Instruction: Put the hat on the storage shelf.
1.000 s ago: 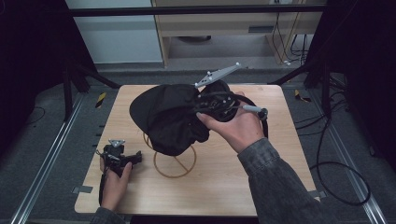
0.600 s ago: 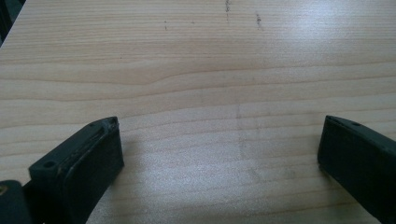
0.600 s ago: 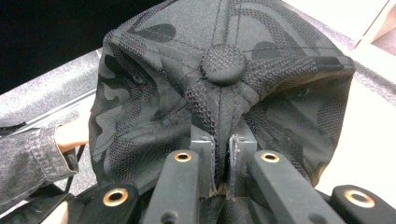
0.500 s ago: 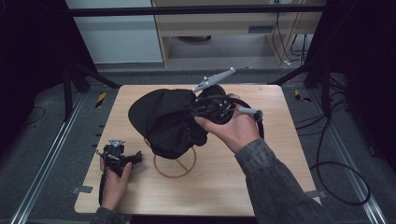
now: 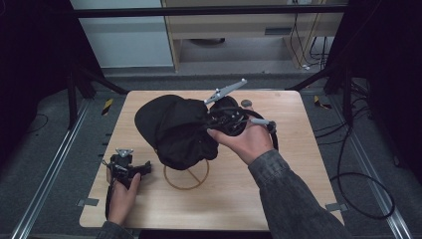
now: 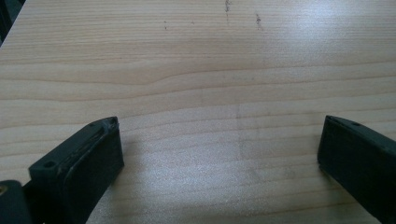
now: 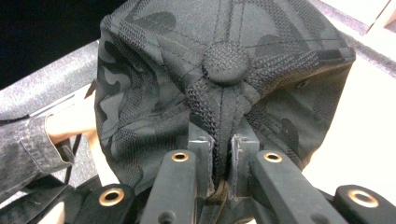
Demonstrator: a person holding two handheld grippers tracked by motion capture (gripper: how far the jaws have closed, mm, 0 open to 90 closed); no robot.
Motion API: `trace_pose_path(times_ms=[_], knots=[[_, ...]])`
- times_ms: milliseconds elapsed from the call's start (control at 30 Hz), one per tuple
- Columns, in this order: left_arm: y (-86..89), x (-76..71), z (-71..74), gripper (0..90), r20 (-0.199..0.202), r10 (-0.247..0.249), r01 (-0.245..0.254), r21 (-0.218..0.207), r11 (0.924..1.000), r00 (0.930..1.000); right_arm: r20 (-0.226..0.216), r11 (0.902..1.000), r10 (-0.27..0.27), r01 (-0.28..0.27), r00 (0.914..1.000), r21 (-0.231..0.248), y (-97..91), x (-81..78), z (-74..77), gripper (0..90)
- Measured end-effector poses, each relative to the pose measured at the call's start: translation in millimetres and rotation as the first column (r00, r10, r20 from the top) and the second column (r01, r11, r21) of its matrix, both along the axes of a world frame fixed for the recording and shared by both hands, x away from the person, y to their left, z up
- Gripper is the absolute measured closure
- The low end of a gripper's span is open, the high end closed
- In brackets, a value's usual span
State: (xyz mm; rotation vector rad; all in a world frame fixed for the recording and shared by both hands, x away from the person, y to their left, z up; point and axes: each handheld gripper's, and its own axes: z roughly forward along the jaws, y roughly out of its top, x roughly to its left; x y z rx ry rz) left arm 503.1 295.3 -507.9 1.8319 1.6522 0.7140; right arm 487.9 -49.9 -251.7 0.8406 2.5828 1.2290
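Plainly black camo cap [image 7: 224,93], mesh crown, round top button [image 7: 225,62]

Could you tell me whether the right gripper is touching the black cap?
Touching. In the right gripper view, the right gripper has its fingers pinched shut on a fold of the cap, just below its top button.

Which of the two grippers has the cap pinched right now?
The right gripper: its fingers clamp the black cap over the wooden stand. The left gripper rests open on the table.
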Motion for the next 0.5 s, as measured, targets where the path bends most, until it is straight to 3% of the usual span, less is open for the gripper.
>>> trace_pose_path(times_ms=[500], knots=[[0.1, -0.1, 0.1, 0.0, -0.002, -0.001, 0.001, 0.001, 1.0000, 1.0000, -0.007, 0.9995, -0.005, 0.004, 1.0000, -0.031, 9.9, 7.2, -11.4, 79.0]])
